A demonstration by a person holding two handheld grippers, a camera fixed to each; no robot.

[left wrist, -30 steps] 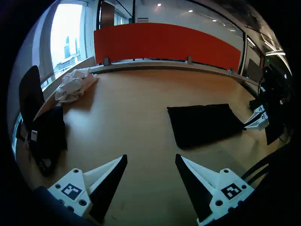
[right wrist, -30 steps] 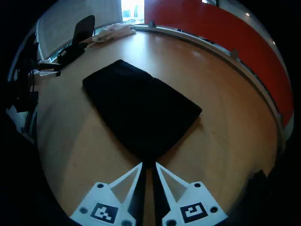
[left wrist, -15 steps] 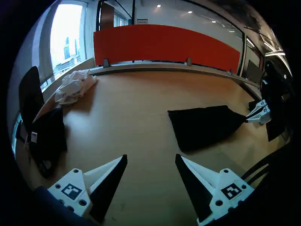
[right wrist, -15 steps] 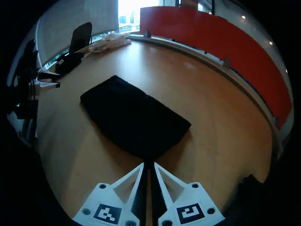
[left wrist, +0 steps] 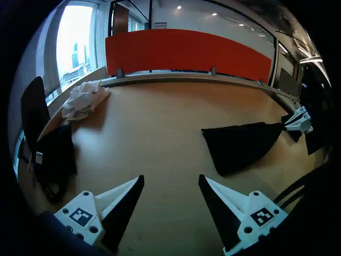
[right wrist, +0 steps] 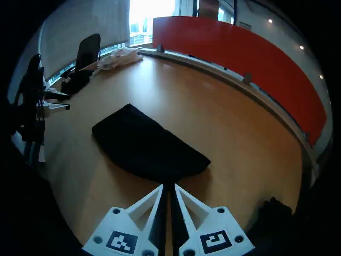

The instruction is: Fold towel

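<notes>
A black towel (right wrist: pixel 145 147) lies folded on the wooden table, with its near corner raised off the surface. My right gripper (right wrist: pixel 168 187) is shut on that corner. In the left gripper view the same towel (left wrist: pixel 241 143) sits at the right, pulled up at its far right corner where the right gripper (left wrist: pixel 286 123) holds it. My left gripper (left wrist: pixel 170 181) hovers over bare wood with its fingers wide apart and nothing between them. In the right gripper view the left gripper (right wrist: pixel 64 100) appears at the far left, well away from the towel.
A red divider panel (left wrist: pixel 187 49) runs along the table's far edge. A heap of white cloth (left wrist: pixel 83 98) lies at the back left. A dark chair (left wrist: pixel 34 109) and a dark bag (left wrist: pixel 53 158) stand at the left edge. The table (left wrist: pixel 153 115) stretches wide between them.
The right gripper has lifted and pulled the towel's corner toward the right, so the towel slid and drew into a narrower shape. The left gripper stayed put and open.
</notes>
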